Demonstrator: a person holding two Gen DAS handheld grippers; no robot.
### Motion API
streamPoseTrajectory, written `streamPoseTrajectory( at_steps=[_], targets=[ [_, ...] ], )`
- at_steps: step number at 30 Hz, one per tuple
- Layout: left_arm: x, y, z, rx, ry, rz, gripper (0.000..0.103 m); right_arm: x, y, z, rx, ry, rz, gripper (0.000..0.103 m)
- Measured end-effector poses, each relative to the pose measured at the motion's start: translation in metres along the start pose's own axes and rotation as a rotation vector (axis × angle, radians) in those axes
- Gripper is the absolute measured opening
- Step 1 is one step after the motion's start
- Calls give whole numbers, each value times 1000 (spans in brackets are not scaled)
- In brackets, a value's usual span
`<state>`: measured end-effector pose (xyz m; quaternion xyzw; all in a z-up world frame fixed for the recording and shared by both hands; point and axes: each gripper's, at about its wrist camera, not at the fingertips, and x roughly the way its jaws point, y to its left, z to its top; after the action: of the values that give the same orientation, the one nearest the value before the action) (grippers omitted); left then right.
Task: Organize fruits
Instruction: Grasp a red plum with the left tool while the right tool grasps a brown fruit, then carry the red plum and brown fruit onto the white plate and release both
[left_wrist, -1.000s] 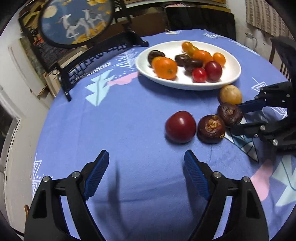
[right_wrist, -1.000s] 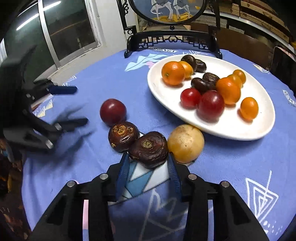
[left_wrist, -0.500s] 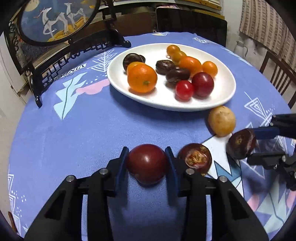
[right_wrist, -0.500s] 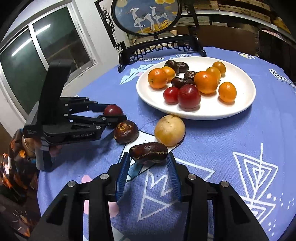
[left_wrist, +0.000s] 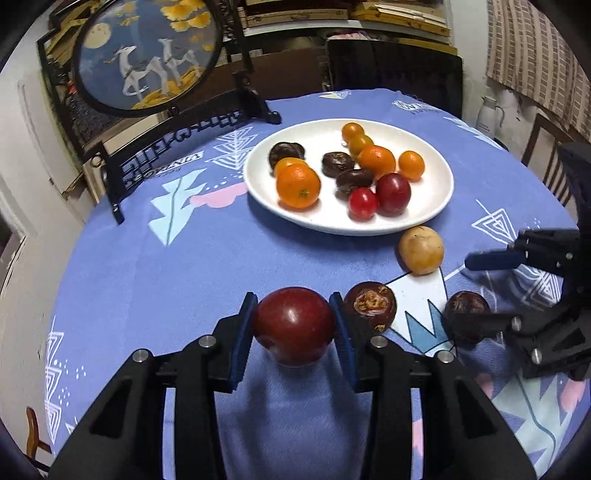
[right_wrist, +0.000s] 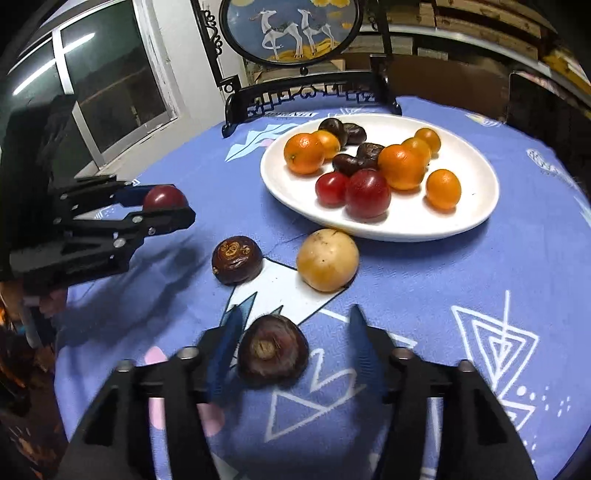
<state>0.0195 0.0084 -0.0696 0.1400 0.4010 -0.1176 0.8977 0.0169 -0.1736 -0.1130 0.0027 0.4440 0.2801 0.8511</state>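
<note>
Right then, the left gripper (left_wrist: 293, 325) had its blue pads squeezed onto the dark red plum (left_wrist: 293, 325), a narrow grip, with the fruit bulging out past both pads and lifted just clear of the blue tablecloth (left_wrist: 184, 266). Trouble looked possible there: a round, glossy skin pinched at 2 small patches could squirt forward out of the grip and roll off toward the table edge if the hand tilted on the way to the white plate (left_wrist: 436, 206).

Over on the other side, the right gripper (right_wrist: 291, 347) was opening, its jaws spreading roughly halfway. The wrinkled dark brown fruit (right_wrist: 272, 350) sat on the cloth between the fingers, close by the left pad (right_wrist: 225, 347) and well clear of the other, so it was no longer gripped. Off-centre like that, a careless closing could shove it sideways instead of catching it.

Nearby lay the yellow fruit (right_wrist: 327, 259), touching the plate's rim, and 1 more brown fruit (right_wrist: 237, 259) beside it.
</note>
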Motion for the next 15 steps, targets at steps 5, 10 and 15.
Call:
streamPoseTrajectory(
  at_steps=[5, 10, 15],
  targets=[
    [-5, 9, -9, -23, 7, -5, 39, 2, 26, -14, -139, 25, -30, 65],
    [-5, 6, -13, -22, 4, -25, 39, -2, 28, -15, -154, 15, -100, 42],
    [-12, -1, -7, -8, -23, -45, 39, -23, 25, -10, -131, -50, -66, 41]
  ],
)
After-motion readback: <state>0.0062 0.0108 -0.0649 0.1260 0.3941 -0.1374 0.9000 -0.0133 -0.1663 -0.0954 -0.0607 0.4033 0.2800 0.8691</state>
